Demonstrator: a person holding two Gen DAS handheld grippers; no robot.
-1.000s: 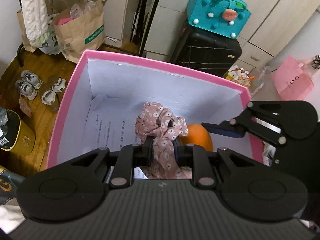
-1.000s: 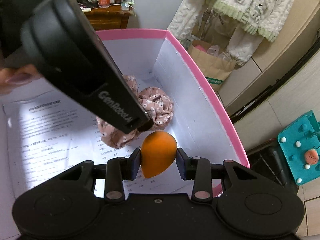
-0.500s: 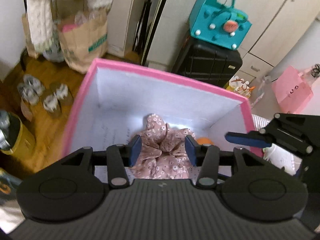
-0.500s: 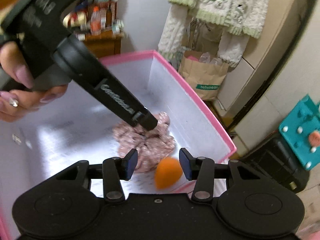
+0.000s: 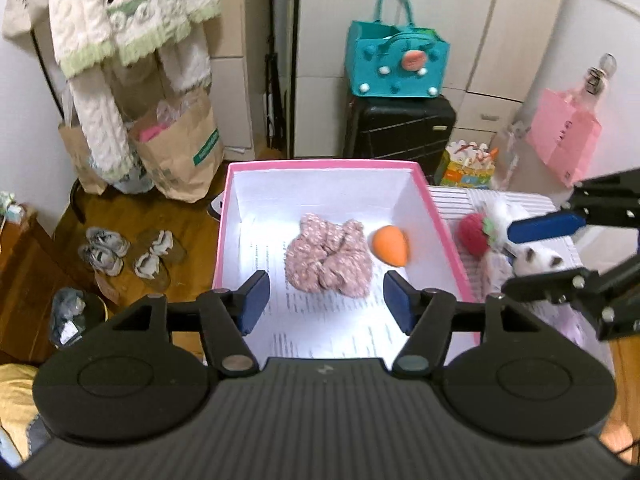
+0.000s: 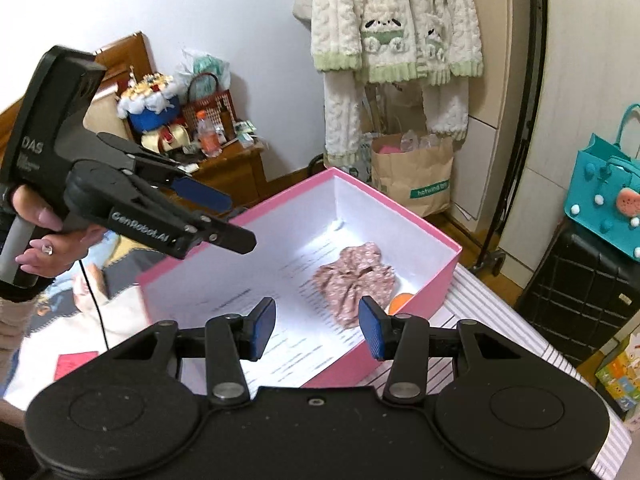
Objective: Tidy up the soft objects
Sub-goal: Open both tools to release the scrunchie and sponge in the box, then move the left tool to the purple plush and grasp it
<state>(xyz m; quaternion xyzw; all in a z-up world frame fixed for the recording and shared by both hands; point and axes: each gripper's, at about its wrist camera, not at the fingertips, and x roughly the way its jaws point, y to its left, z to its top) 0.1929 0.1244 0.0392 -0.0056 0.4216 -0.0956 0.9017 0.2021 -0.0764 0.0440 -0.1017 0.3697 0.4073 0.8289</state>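
The left gripper (image 5: 325,298) hung above the near end of the pink box (image 5: 438,216), its blue pads wide apart and holding nothing. Beyond them, clear of both pads, the flowered scrunchie (image 5: 328,258) lay on the printed paper (image 5: 320,332) lining the box floor. The orange sponge (image 5: 390,246) sat just beside it, toward the right wall. The right gripper (image 6: 317,328) also stood spread and empty, off to the box's side. Further right, outside the box, a red strawberry toy (image 5: 472,234) rested on a striped cloth (image 5: 456,196).
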